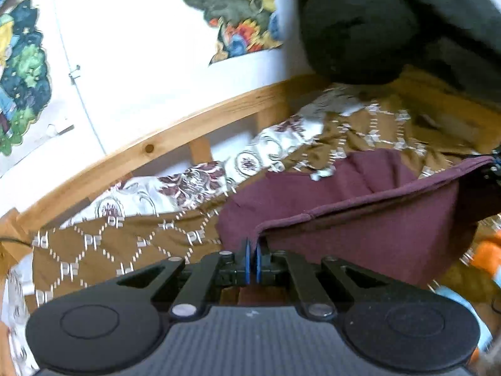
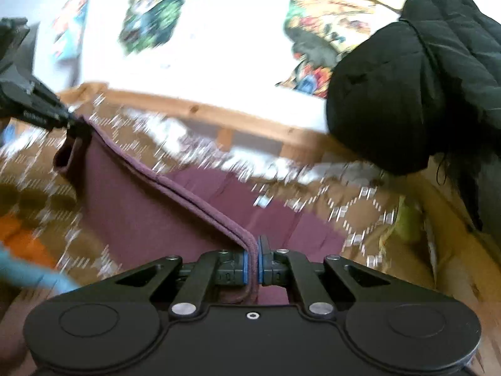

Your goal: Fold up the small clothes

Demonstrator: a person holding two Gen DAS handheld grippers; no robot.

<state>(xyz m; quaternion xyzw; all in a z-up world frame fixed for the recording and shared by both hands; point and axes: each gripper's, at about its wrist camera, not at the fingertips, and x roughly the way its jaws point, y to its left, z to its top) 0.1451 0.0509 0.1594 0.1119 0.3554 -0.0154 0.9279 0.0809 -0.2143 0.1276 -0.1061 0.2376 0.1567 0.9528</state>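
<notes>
Clearly soft and light, the maroon garment (image 2: 131,206) sags between both grippers, left gripper (image 1: 253,261) and right gripper (image 2: 254,264), jaws pinching its hemmed edge (image 2: 200,206) at opposite corners.

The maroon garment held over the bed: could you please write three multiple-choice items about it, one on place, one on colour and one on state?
1. Where does the hemmed edge of the maroon fabric garment run?
A. Between the two grippers
B. Along the wooden bed rail
C. Under the black padded jacket

2. What colour is the quilted bedspread with the pale diamond pattern beneath it?
A. Blue
B. Brown
C. White

3. How do the jaws of the right gripper stand?
A. Wide open, empty
B. Shut on nothing
C. Shut on the garment's hem

Answers: 1 A, as the hem stretches from the left gripper to the right one in the right wrist view. 2 B, as the cloth under the garment is brown in both views. 3 C, as the corded hem passes between the blue pads.
</notes>
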